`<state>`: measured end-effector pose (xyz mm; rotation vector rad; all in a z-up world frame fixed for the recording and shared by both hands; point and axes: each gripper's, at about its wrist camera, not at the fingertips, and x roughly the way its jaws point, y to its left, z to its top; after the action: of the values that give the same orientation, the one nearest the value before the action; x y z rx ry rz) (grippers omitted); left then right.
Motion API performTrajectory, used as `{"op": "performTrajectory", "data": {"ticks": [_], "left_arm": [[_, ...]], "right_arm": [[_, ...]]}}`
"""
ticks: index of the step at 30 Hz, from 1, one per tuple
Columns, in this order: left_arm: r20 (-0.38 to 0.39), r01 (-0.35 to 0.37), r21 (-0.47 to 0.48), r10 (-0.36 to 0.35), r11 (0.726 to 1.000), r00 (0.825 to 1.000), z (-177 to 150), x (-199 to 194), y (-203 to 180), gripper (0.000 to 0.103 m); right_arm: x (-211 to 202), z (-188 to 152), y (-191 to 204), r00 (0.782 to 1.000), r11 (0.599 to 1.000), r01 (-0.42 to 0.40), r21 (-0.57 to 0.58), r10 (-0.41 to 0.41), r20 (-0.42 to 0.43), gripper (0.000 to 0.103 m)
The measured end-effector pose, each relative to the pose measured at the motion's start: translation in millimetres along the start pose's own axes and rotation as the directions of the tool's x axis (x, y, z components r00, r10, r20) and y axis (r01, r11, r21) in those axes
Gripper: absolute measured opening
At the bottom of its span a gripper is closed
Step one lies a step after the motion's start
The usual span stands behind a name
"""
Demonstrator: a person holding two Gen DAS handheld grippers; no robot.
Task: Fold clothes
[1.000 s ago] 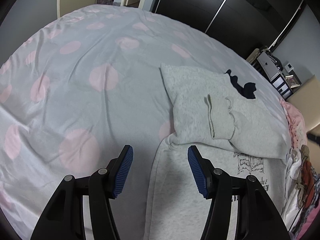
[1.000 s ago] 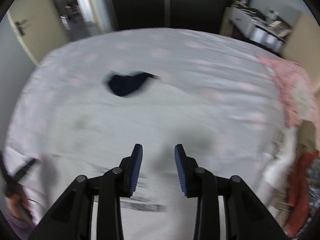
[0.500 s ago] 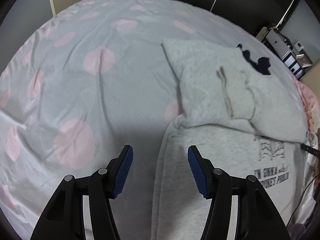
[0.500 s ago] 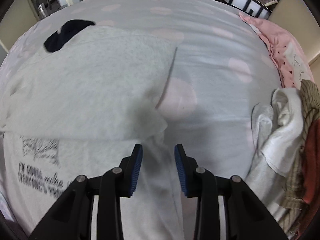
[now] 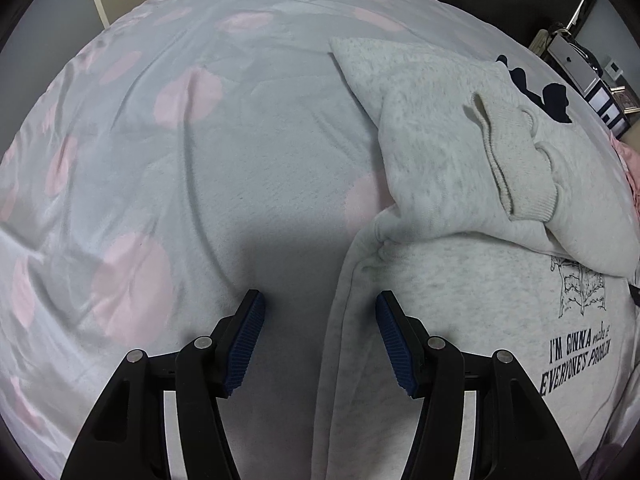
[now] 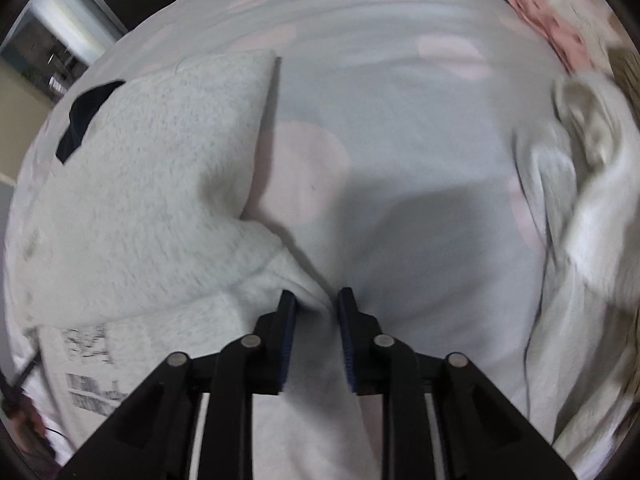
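Observation:
A light grey sweatshirt (image 5: 460, 320) with black print lies on the bed, its upper part folded down with a ribbed cuff (image 5: 516, 160) on top. My left gripper (image 5: 320, 320) hangs open just above the sweatshirt's left edge, which runs between its fingers without touching the pads. In the right wrist view the same sweatshirt (image 6: 140, 200) fills the left side. My right gripper (image 6: 316, 308) points down at its right edge. Its jaws are closing with a ridge of the grey fabric between them, and a thin shadow still shows beside the left pad.
The bed cover (image 5: 200, 160) is grey with pink dots. A dark garment (image 5: 552, 96) lies beyond the sweatshirt. A heap of white, brown and red clothes (image 6: 592, 160) and a pink cloth (image 6: 552, 8) lie at the bed's right side. Dark wardrobe doors stand behind.
My right gripper has sunk onto the sweatshirt's right edge and its jaws have narrowed around the fabric. My left gripper has come down closer to the left edge, still as wide.

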<state>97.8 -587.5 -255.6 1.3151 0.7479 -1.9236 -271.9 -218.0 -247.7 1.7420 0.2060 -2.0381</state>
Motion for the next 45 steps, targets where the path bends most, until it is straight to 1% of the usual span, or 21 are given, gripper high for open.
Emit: {"op": "performTrajectory", "data": {"ticks": [2, 4, 6, 8, 9, 12, 15, 17, 20, 23, 24, 26, 30, 33, 35, 38, 39, 40, 42, 44, 45], "left_arm": [[-0.008, -0.002, 0.005, 0.002, 1.0, 1.0, -8.8, -5.8, -1.6, 0.059], [-0.019, 0.011, 0.0, -0.011, 1.0, 1.0, -18.6, -14.3, -2.5, 0.059], [-0.038, 0.039, -0.018, -0.04, 0.999, 0.998, -29.2, -24.8, -1.5, 0.059], [-0.06, 0.063, -0.037, -0.065, 0.997, 0.996, -39.5, -34.1, 0.7, 0.059], [-0.071, 0.067, -0.04, -0.07, 0.997, 0.995, -44.8, -37.4, 2.5, 0.059], [-0.099, 0.072, -0.043, -0.076, 0.996, 0.992, -65.9, -49.8, 9.8, 0.06], [-0.13, 0.084, -0.058, -0.091, 0.995, 0.987, -94.2, -58.0, 18.6, 0.062], [-0.155, 0.096, -0.077, -0.107, 0.992, 0.982, -106.4, -60.4, 25.8, 0.062], [-0.181, 0.097, -0.101, -0.114, 0.99, 0.977, -114.2, -60.0, 32.5, 0.062], [-0.23, 0.112, -0.109, -0.135, 0.988, 0.964, -122.2, -53.3, 31.0, 0.062], [-0.248, 0.11, -0.102, -0.133, 0.989, 0.96, -124.7, -50.0, 28.8, 0.062], [-0.286, 0.086, -0.081, -0.106, 0.993, 0.952, -128.9, -41.8, 25.4, 0.062], [-0.293, 0.061, -0.058, -0.076, 0.996, 0.953, -131.8, -39.5, 24.1, 0.062], [-0.297, 0.041, -0.024, -0.046, 0.999, 0.954, -133.4, -39.5, 20.5, 0.062], [-0.295, 0.033, -0.002, -0.032, 0.999, 0.955, -133.6, -39.9, 16.5, 0.061], [-0.287, 0.028, 0.033, -0.017, 0.999, 0.958, -134.9, -42.6, 10.1, 0.048], [-0.28, 0.028, 0.048, -0.014, 0.998, 0.96, -136.3, -45.0, 8.0, 0.042], [-0.273, 0.035, 0.058, -0.018, 0.998, 0.962, -137.7, -47.6, 6.5, 0.038], [-0.257, 0.055, 0.07, -0.035, 0.996, 0.966, -139.6, -52.9, 5.5, 0.022], [-0.234, 0.079, 0.065, -0.061, 0.995, 0.97, -139.8, -59.1, 7.2, 0.011], [-0.217, 0.094, 0.057, -0.08, 0.994, 0.973, -139.0, -63.0, 9.4, 0.011]], "right_arm": [[-11.9, -12.3, -6.7, 0.999, 0.998, -0.037, 0.049, 0.037, 0.003, 0.027], [-27.0, -30.4, -11.9, 0.997, 0.996, -0.071, 0.057, 0.07, 0.018, 0.029], [-40.2, -51.0, -16.1, 0.999, 0.998, -0.047, 0.042, 0.046, 0.024, 0.037], [-52.5, -72.5, -20.6, 0.999, 0.999, -0.018, 0.027, 0.017, 0.029, 0.041], [-55.4, -83.1, -24.3, 0.999, 0.999, -0.027, 0.035, 0.026, 0.025, 0.043], [-59.8, -110.4, -37.2, 0.998, 0.997, -0.054, 0.056, 0.053, 0.017, 0.045], [-57.1, -129.4, -52.0, 0.999, 0.998, -0.026, 0.054, 0.024, 0.036, 0.045], [-53.3, -132.0, -64.7, 0.999, 0.997, -0.026, 0.071, 0.024, 0.033, 0.045], [-47.5, -140.8, -82.3, 0.998, 0.99, -0.067, 0.125, 0.065, 0.016, 0.045], [-40.6, -145.1, -93.6, 0.994, 0.981, -0.11, 0.161, 0.113, -0.01, 0.045], [-38.3, -145.0, -95.1, 0.992, 0.979, -0.119, 0.166, 0.123, -0.019, 0.045], [-36.0, -144.5, -96.5, 0.992, 0.977, -0.12, 0.174, 0.126, -0.023, 0.045], [-34.3, -144.2, -92.4, 0.994, 0.981, -0.095, 0.167, 0.101, -0.028, 0.046], [-34.4, -147.3, -81.1, 0.995, 0.99, -0.087, 0.11, 0.093, -0.046, 0.047], [-34.8, -148.0, -75.7, 0.994, 0.992, -0.094, 0.081, 0.098, -0.052, 0.044], [-36.5, -146.9, -72.5, 0.993, 0.992, -0.108, 0.063, 0.111, -0.048, 0.025], [-37.1, -146.6, -71.4, 0.992, 0.992, -0.112, 0.057, 0.115, -0.047, 0.023], [-38.3, -146.2, -72.1, 0.992, 0.991, -0.12, 0.058, 0.123, -0.04, 0.017], [-42.0, -144.9, -72.1, 0.99, 0.989, -0.138, 0.057, 0.14, -0.021, 0.012], [-48.7, -144.3, -71.0, 0.988, 0.987, -0.154, 0.047, 0.154, 0.012, 0.009], [-54.0, -144.4, -70.8, 0.984, 0.984, -0.175, 0.039, 0.174, 0.036, 0.009]]}}
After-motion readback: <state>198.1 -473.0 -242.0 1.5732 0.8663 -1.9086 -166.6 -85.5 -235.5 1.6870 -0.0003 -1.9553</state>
